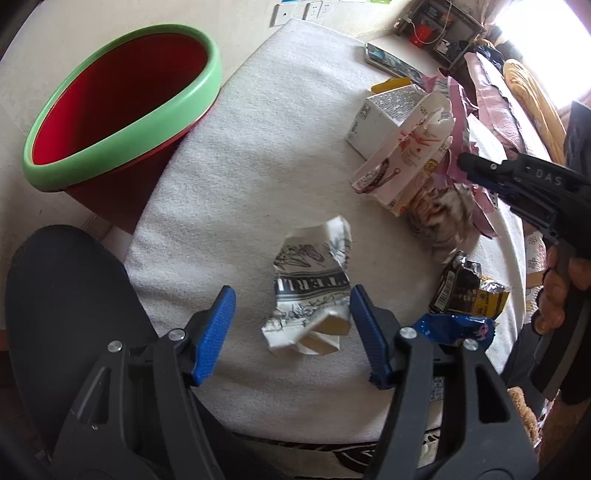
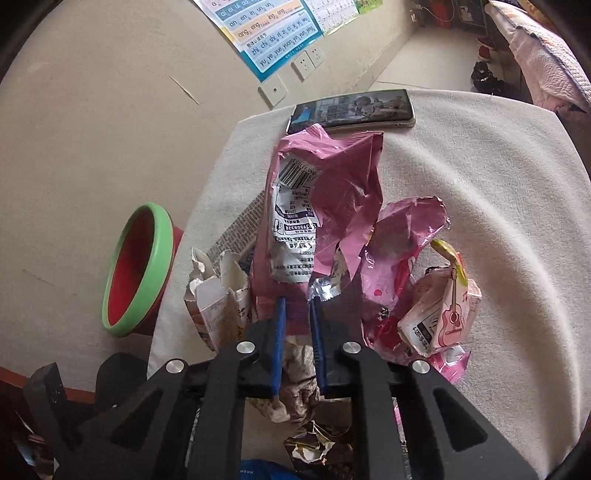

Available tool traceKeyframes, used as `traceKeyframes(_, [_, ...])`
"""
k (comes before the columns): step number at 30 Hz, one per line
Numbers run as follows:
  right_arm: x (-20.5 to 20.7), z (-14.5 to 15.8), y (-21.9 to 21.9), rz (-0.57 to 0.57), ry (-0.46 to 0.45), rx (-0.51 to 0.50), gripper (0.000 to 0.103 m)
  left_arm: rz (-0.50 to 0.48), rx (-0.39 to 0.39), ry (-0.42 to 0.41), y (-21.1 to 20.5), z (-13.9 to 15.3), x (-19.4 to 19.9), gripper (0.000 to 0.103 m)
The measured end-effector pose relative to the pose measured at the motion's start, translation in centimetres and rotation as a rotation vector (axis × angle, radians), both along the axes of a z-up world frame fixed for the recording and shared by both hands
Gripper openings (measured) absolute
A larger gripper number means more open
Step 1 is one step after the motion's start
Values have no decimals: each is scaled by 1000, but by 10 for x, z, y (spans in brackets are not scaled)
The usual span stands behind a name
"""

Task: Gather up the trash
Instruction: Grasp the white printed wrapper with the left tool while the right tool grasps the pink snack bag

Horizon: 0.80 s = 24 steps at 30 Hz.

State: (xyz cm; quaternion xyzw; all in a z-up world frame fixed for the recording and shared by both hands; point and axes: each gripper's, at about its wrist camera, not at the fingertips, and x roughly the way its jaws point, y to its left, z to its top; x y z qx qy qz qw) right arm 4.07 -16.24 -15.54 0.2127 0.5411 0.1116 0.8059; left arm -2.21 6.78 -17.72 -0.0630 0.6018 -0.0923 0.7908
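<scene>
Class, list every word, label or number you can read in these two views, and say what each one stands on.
"DAS" on the right gripper.
"TERL", seen upside down, on the crumpled white wrapper.
"ang eng ing ong", "zhi chi shi ri zi ci si", "yu ye yue yuan yin yun ying" on the wall poster.
Barcode and small print on the pink bag: too blurred to read.
</scene>
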Motion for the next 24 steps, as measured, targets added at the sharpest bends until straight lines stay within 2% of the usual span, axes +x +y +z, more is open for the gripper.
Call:
traceKeyframes(1, [-3, 5, 0, 4, -18, 2, 4, -6, 1, -1, -2, 0, 0, 61])
traceKeyframes(2, [-7, 10, -1, 10, -36, 0, 2, -11, 3, 0, -3, -1, 0, 61])
traceKeyframes(7, [-24, 26, -2, 21, -70, -1, 2, -27, 20, 16, -8, -8, 3, 61])
traceKeyframes(9, [-26, 29, -5, -8, -81, -12, 7, -32, 22, 21, -10, -11, 5, 61])
traceKeyframes(10, [-23, 30, -6, -29, -87, -13, 16, -35, 18, 28, -11, -13, 6, 61])
traceKeyframes(11, [-20, 31, -7, -47, -86, -9, 36, -39, 10, 36, -12, -16, 8, 55])
traceKeyframes(13, [-10, 31, -9, -88, -89, 1, 55, -44, 4, 49, -14, -20, 9, 44])
traceKeyframes(19, [27, 21, 0, -105, -53, -48, 55, -30, -13, 20, -12, -18, 8, 42])
traceKeyframes(24, [40, 9, 15, -60, -27, -101, 55, -11, -30, 20, -7, -18, 8, 42])
